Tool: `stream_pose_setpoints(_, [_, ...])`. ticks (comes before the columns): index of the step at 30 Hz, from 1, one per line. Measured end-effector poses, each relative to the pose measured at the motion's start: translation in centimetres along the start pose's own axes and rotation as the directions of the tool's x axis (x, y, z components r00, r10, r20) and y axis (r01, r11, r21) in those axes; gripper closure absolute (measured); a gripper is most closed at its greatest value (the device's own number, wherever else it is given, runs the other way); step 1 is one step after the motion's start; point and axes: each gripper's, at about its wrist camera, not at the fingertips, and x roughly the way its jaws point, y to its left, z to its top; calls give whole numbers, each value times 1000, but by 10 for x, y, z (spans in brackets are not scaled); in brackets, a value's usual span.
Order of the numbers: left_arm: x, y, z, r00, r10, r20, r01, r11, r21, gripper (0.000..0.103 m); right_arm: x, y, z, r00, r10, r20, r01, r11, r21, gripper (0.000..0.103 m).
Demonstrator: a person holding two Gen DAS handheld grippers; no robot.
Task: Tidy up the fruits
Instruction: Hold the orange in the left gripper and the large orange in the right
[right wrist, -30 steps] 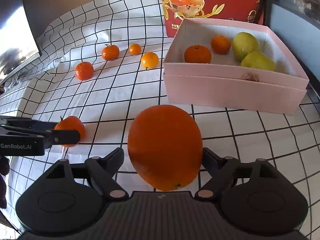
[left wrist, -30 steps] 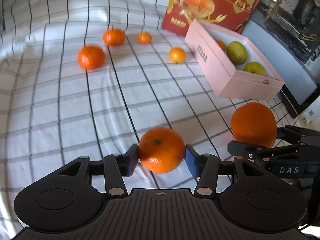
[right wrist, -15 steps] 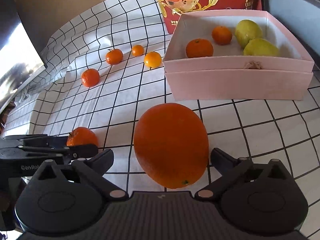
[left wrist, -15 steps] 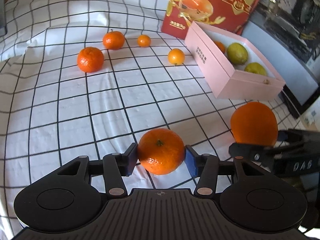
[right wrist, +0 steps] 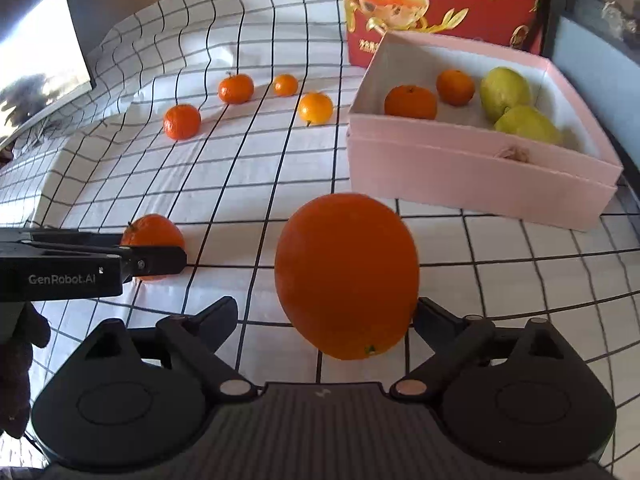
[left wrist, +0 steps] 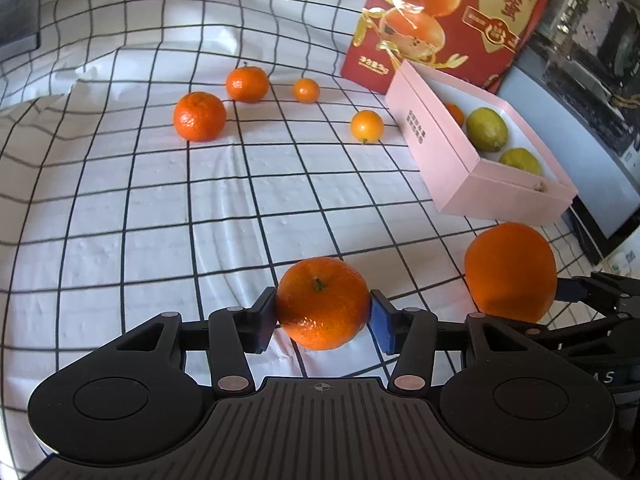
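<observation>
- Left wrist view, step in hand: both grippers are at the pick-up stage; the fruits go into the pink box (left wrist: 452, 168), which stands open on the checked cloth (left wrist: 120, 208) in front of the red carton (left wrist: 452, 20).
- Large orange (right wrist: 347, 276): on the cloth between the right gripper's (right wrist: 320, 312) fingers. The jaws are closing but still stand wide; only the right pad looks near the peel, so no grip is made.
- Tangerine (left wrist: 323, 302): on the cloth, squeezed between the left gripper's (left wrist: 323, 316) blue pads (left wrist: 382, 326), jaws closing on it.
- Next move, as judged: close the right jaws fully, lift both fruits, carry them over the box wall.
- Count in box: two green lemons (right wrist: 505, 92), two tangerines (right wrist: 410, 102).
- Count loose on cloth: one large orange, three tangerines including the gripped one, two small kumquat-like fruits (left wrist: 367, 126).
</observation>
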Motion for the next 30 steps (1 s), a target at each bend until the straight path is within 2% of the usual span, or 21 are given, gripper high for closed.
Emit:
stream_pose_setpoints(3, [-4,2,-2,1000,-18,7,18,1000,-25,50,-9,2,3,999,-13,33,14,1000,-15,8])
stream_pose_setpoints(10, [-20,-5,-9,998,-20,61,19,1000,19,50,-19,-2,18,997,-10,82,8,1000,25,8])
stream_pose_setpoints(12, [-26,-5,-11,997,-22,75,21,1000,17,50,-19,-2,22,996,-14,88,12,1000,29,15])
stream_pose_setpoints(13, [-27,-3,-12,997,-26,78,25,1000,8,50,-18,-2,24,996,-11,84,8,1000,30,23])
stream_pose_setpoints(16, [-33,6,-13,995,-33,96,37,998,-42,50,-17,-1,26,997,-22,75,21,1000,23,30])
stream_pose_setpoints(22, [-45,18,-14,991,-4,137,15,997,-78,50,-20,11,27,996,-49,75,51,999,-14,30])
stream_pose_setpoints(30, [-42,27,-15,994,13,106,-3,996,-94,50,-33,47,25,994,17,112,-3,992,-124,30])
